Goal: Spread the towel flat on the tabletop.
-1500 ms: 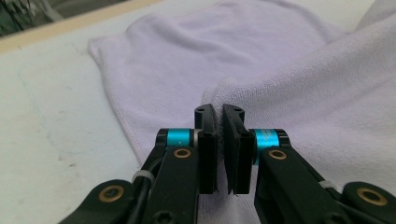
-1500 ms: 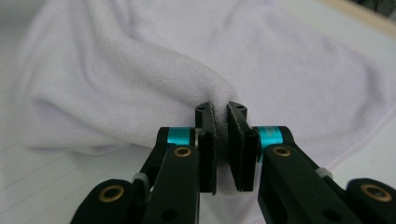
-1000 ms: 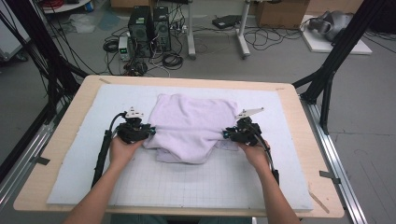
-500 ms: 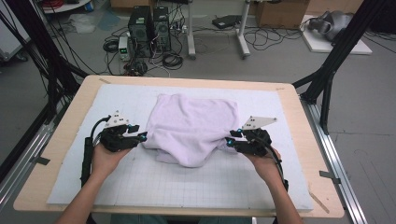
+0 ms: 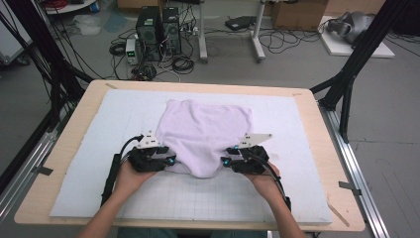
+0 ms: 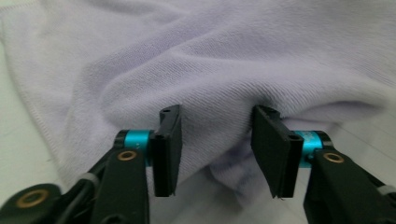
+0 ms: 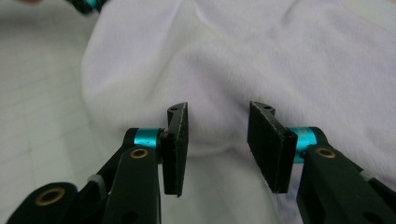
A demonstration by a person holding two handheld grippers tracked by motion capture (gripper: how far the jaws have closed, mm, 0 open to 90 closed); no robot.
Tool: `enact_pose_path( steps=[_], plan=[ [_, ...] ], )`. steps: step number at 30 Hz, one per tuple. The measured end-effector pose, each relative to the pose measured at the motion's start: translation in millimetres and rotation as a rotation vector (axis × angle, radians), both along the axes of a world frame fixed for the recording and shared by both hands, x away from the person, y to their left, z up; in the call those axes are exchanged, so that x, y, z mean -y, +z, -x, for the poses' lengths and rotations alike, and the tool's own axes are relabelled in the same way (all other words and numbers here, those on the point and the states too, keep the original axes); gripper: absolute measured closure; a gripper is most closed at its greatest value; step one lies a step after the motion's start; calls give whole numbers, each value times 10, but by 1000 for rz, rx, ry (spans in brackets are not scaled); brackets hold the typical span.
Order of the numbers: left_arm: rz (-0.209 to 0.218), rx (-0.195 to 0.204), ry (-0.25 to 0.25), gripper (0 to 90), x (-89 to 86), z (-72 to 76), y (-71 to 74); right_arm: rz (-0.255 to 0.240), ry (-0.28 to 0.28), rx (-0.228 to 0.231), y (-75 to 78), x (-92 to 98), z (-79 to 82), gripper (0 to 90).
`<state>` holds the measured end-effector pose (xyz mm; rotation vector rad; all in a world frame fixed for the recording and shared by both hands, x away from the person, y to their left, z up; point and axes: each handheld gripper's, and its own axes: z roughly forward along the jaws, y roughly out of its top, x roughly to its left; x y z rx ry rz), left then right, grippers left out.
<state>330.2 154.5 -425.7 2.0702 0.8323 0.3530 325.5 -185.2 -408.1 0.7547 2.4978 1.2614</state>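
A wooden table (image 5: 317, 106) carries a white mat (image 5: 124, 114), and a pale lilac cloth (image 5: 205, 131) lies bunched on the middle of the mat. The left gripper (image 5: 163, 161) sits at the cloth's near left edge, the right gripper (image 5: 230, 159) at its near right edge. Both have just been opening their jaws, which now stand apart with cloth between them, unpinched.

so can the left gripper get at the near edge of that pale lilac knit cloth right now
Probably yes. The left gripper has open jaws, just been opening, facing a raised fold of the pale lilac knit cloth, with nothing between them and the fabric.
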Motion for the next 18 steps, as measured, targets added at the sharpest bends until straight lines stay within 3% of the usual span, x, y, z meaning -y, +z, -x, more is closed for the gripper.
enact_pose_path(
  steps=[3, 8, 9, 10, 18],
  plan=[
    [18, 1, 27, 551, 120, -91, -76, 7, -16, -3, -27, -164, -107, 630],
    [-25, 40, 22, 754, 183, -92, -71, 58, -5, -3, -130, -378, -248, 821],
    [-26, 42, 24, 774, 170, -75, -55, 51, 0, -12, -133, -373, -251, 886],
    [-22, 44, 20, 782, 142, -55, -27, 46, 5, -13, -126, -365, -249, 896],
    [3, 110, 16, 794, -79, 187, 304, 16, 4, 50, 171, -124, -64, 900]
  ],
)
